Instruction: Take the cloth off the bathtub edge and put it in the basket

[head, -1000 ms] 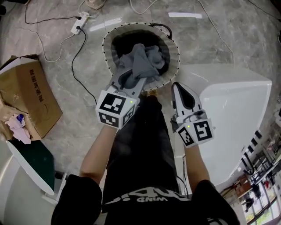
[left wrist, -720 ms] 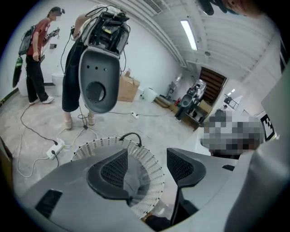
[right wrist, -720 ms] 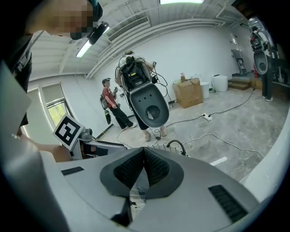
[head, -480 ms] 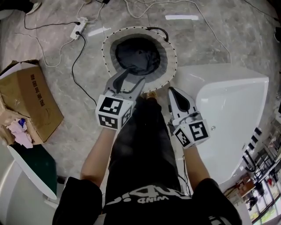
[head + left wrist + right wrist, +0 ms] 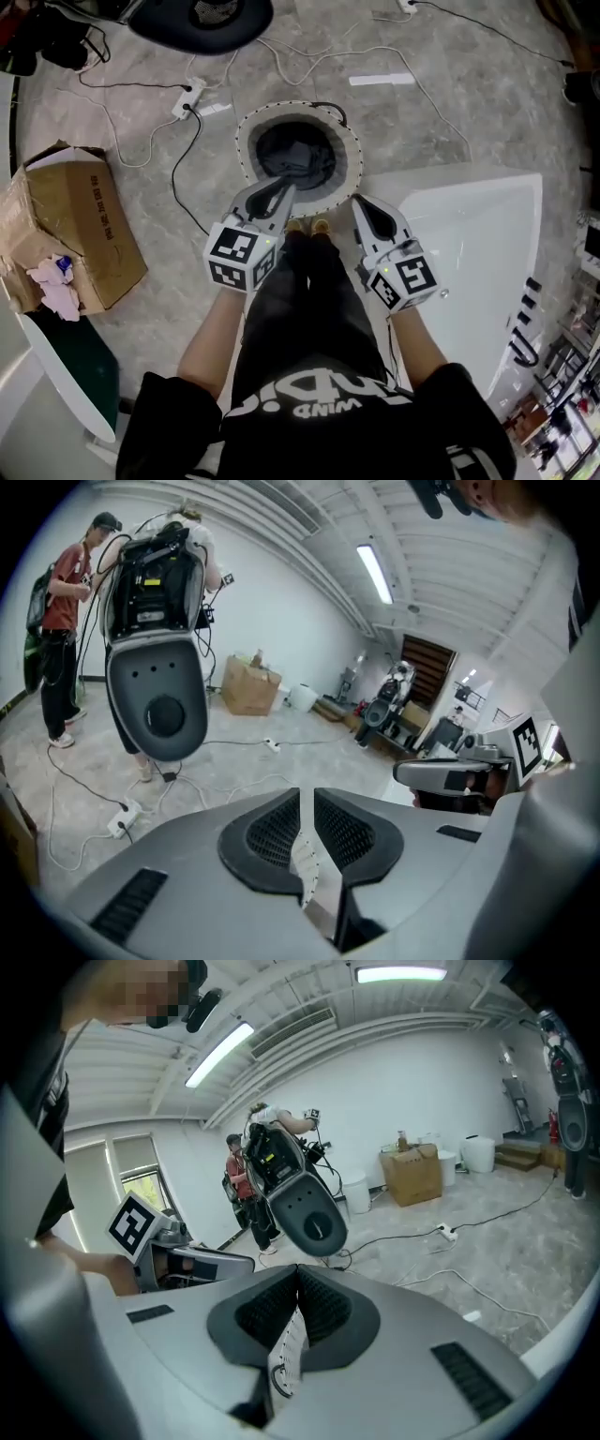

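Left gripper: jaws have just been closing, now nearly together with a thin slit left and nothing in it. Right gripper: jaws pressed together, empty. Both are held in front of the person, apart from each other and well above the floor. Shoe tips show between them; the rest of the feet is hidden.

Just past the grippers is the round basket with white rim and dark liner. The crumpled grey cloth lies inside it, off the tub. The left jaw tips overlap the basket's near rim from above, so that bit is covered.

The white glossy bathtub sits right of the basket, its far right side cut off by the frame. The open brown cardboard box is to the left, with pale rags in it.

Further out are a white power strip and loose cables on the grey marbled floor. A dark oval machine base is cropped by the top edge.
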A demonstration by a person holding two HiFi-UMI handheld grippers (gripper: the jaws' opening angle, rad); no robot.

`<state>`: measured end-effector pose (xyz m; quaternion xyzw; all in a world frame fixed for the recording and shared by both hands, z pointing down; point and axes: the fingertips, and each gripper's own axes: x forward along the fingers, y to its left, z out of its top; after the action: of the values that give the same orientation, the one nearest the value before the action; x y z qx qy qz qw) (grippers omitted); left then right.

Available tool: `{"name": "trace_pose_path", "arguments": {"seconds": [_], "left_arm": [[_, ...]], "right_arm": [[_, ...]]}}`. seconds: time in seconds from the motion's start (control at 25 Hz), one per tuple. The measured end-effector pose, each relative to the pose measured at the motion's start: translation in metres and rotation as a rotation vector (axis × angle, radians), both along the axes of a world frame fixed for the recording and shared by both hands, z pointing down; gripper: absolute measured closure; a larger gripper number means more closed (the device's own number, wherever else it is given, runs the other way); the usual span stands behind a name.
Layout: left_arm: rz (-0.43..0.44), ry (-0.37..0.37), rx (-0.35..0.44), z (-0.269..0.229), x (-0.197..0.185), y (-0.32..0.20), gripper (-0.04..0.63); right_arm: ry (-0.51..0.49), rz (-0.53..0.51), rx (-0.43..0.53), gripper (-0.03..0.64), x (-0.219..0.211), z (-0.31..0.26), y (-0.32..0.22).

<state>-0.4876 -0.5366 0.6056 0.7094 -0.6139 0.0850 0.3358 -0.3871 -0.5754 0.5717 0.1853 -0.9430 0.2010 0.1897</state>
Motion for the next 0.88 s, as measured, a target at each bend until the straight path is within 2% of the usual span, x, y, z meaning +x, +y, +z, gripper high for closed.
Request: {"name": "trace_pose_path", "arguments": {"seconds": [0.12, 0.28, 0.4, 0.64, 0.88], "left_arm": [[0.018, -0.019, 0.043, -0.046, 0.008, -0.001, 0.569], [0.040, 0.000, 0.103, -0.103, 0.024, 0.002, 0.578], [0.052, -0.020, 0.144, -0.137, 0.030, 0.005, 0.580], [0.051, -0.038, 0.247, -0.187, 0.025, 0.015, 0.580], [0.032, -0.071, 0.354, -0.218, 0.018, 0.025, 0.580]], "right_arm": [[-0.022, -0.011, 0.018, 0.603, 0.002, -0.039, -0.002], [-0.045, 0.010, 0.027, 0.603, 0.011, -0.086, -0.002], [-0.068, 0.007, 0.055, 0.603, 0.014, -0.116, -0.002], [-0.101, -0.005, 0.122, 0.603, 0.012, -0.156, 0.002], [-0.131, -0.014, 0.161, 0.603, 0.010, -0.168, 0.008]]}}
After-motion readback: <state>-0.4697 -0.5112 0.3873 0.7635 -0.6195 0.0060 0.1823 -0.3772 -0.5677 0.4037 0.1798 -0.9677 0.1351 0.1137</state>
